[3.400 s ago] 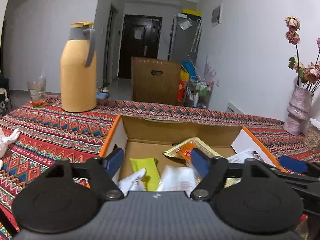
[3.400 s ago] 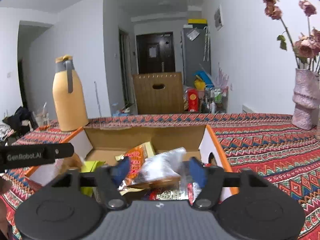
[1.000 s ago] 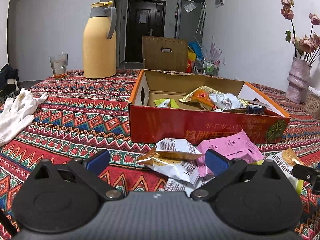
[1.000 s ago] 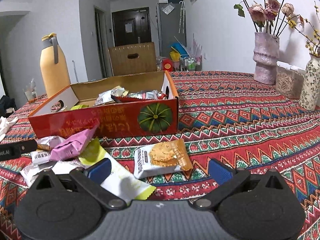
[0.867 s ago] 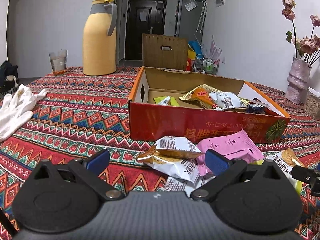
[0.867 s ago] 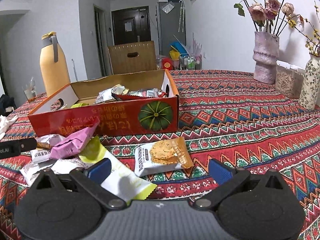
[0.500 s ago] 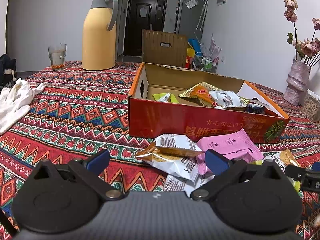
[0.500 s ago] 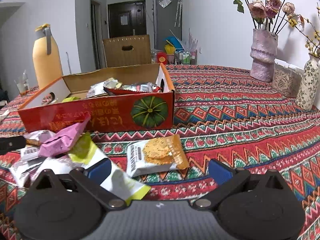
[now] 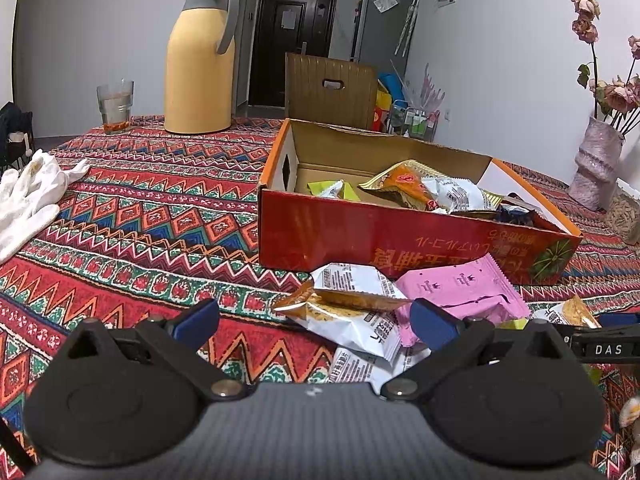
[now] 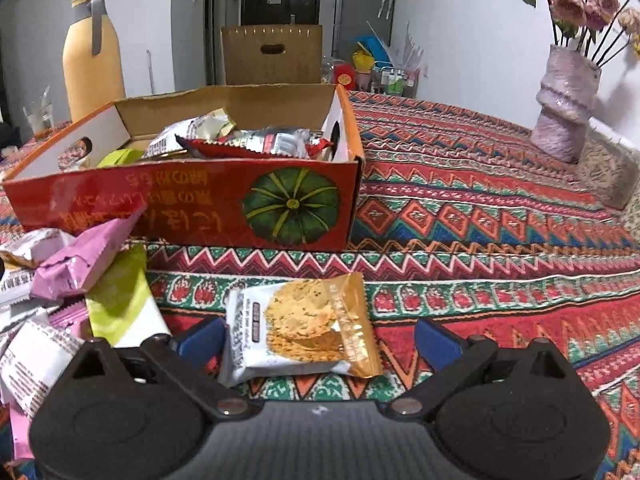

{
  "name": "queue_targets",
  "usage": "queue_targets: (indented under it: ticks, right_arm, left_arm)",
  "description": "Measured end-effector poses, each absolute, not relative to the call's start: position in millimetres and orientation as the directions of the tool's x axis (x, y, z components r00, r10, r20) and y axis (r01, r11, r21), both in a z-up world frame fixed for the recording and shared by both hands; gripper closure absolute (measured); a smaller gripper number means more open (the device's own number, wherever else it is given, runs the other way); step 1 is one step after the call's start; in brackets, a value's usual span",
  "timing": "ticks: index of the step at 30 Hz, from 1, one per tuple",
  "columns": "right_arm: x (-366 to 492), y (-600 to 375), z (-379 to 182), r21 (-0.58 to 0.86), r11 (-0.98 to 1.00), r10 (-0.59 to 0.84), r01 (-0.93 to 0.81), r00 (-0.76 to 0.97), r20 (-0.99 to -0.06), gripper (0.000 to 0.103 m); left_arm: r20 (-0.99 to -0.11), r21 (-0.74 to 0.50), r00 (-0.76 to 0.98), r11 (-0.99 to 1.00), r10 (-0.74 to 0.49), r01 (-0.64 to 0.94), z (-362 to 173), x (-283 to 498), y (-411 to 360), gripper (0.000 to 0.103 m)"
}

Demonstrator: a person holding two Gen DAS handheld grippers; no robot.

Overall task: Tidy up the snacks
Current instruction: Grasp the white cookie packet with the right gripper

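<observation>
Glass [image 10: 38,116] half-cut behind box [image 10: 192,196]

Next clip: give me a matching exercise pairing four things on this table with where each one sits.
Things:
1. cracker packet
2. pink packet
3. white gloves
4. glass

Places:
A. far-left table edge
B. between the right gripper's open fingers
C. beside the yellow flask
D. in front of the red box, ahead of the left gripper

Pairs: 1-B, 2-D, 3-A, 4-C
</observation>
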State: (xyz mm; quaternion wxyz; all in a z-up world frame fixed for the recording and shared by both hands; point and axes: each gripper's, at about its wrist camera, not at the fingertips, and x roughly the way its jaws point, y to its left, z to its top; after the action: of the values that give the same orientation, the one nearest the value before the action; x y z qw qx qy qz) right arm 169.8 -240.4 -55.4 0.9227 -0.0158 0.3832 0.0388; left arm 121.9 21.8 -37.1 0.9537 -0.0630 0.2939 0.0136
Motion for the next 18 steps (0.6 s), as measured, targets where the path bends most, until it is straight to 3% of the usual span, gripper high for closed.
queue_targets:
  ticks: [2,4,6,11,18]
  right_arm:
    - [170,-243,-57,0.022,0.995,0.085,-0.097,0.706,-0.703,0.002]
    - [168,-244,-57,0.026,0.993,0.099,-0.112,0.716,-0.691,0.008]
    - [164,-242,-54,0.027,0.992,0.107,-0.120,0.728,-0.677,0.031]
    - [157,-240,-52,0.035,0.990,0.125,-0.135,0.743,-0.658,0.051]
    - [142,-241,-50,0.024,0.996,0.079,-0.081,0.802,-0.592,0.059]
  left_arm:
    - [-0.564,-0.112,0.826,0.992,-0.012,-0.063,-37,122,22,0.000]
    - [-0.565,-0.112,0.825,0.992,-0.011,-0.063,-38,123,22,0.000]
    - [-0.568,-0.112,0.823,0.992,-0.011,-0.064,-38,123,22,0.000]
    - [-0.568,-0.114,0.823,0.991,-0.009,-0.068,-38,122,22,0.000]
    - [-0.571,-0.114,0.821,0.991,-0.009,-0.069,-38,124,22,0.000]
